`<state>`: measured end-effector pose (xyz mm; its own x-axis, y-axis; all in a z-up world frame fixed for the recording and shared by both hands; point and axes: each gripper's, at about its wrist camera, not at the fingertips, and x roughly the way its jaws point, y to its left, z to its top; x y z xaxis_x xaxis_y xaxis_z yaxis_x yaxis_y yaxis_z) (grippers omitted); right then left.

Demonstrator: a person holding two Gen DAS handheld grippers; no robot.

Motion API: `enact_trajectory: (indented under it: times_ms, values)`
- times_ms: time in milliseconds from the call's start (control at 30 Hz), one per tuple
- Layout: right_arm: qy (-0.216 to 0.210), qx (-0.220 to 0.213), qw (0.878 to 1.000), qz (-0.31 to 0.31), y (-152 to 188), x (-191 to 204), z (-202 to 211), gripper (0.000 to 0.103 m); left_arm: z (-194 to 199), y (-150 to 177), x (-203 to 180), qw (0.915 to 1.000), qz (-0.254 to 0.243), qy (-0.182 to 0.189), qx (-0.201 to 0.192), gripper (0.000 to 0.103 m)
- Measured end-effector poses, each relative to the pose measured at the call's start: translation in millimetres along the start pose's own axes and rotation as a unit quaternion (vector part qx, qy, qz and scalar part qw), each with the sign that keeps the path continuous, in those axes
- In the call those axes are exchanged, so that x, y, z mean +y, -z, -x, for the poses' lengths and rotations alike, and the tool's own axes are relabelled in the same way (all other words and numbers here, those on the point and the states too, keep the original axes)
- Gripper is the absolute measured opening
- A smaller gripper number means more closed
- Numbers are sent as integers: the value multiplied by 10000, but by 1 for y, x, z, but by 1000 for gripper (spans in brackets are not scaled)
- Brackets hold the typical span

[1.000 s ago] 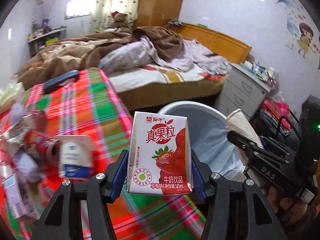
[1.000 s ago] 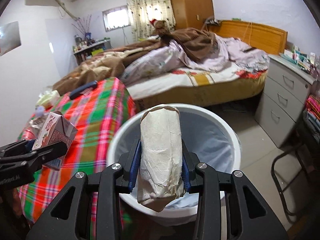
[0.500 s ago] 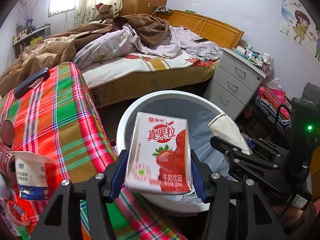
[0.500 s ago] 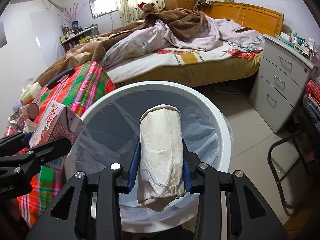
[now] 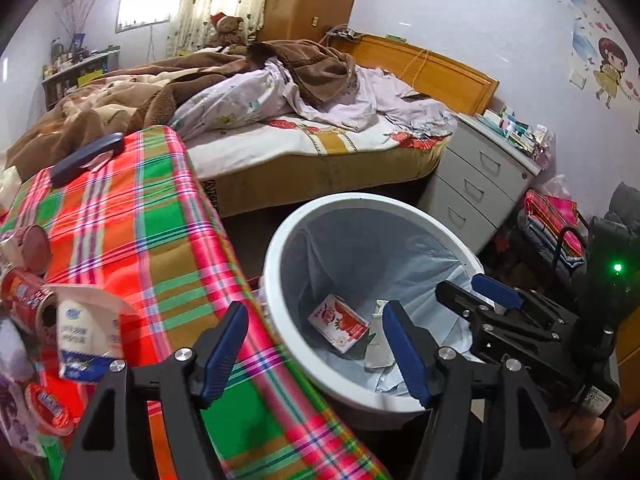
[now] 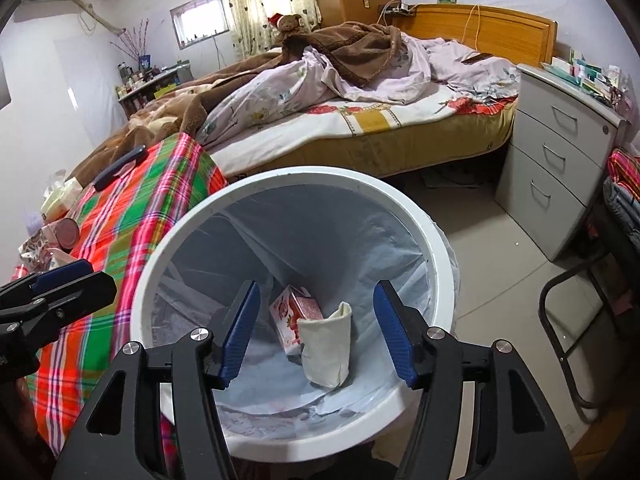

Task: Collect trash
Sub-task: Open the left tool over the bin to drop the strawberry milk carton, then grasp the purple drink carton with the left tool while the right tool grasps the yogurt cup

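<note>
A white trash bin (image 5: 280, 240) with a pale blue liner stands beside the plaid-covered table (image 5: 132, 232). A strawberry milk carton (image 5: 338, 322) and a crumpled paper cup (image 5: 376, 350) lie at the bin's bottom; both also show in the right wrist view, carton (image 6: 294, 316) and cup (image 6: 326, 354). My left gripper (image 5: 316, 348) is open and empty over the bin's near-left rim. My right gripper (image 6: 316, 330) is open and empty directly above the bin (image 6: 436, 248).
On the table's left lie a yoghurt cup (image 5: 82, 336), red cans (image 5: 24, 292) and wrappers. A dark remote (image 5: 86, 158) lies at its far end. A bed (image 5: 320, 136), a grey drawer unit (image 5: 480, 184) and a black chair frame (image 6: 572, 332) surround the bin.
Both grippers opened and let go. The milk carton and the paper cup fell into the bin and now lie at its bottom.
</note>
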<state>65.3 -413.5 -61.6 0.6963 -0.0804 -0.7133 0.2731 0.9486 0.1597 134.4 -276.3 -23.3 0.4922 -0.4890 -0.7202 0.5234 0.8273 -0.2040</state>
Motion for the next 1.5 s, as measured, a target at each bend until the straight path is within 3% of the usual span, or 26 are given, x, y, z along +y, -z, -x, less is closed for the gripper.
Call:
enact_trajectory:
  times_ms: [633,1033,1133,1233,1500]
  values:
    - [-332,-442,9976,422,4,61,28,65,89,39,65,9953,521,-616,-536,69]
    - [-785,-817,9887,980,9,127,28,71,144,77,150,9793,1285,-1320,-835,69]
    - [-1128,-569,9880,884,6,139,20,71,152,85,171,9752,1476,-1439,-805,73]
    - [-1204,-288,9879,937,7,155,8,71,161,92,186,9711,1574,-1589,-834,87]
    - [-1338,-128,9866,923,11,188,-6,71,161,104,215,9674,1840,-1603,-672,88]
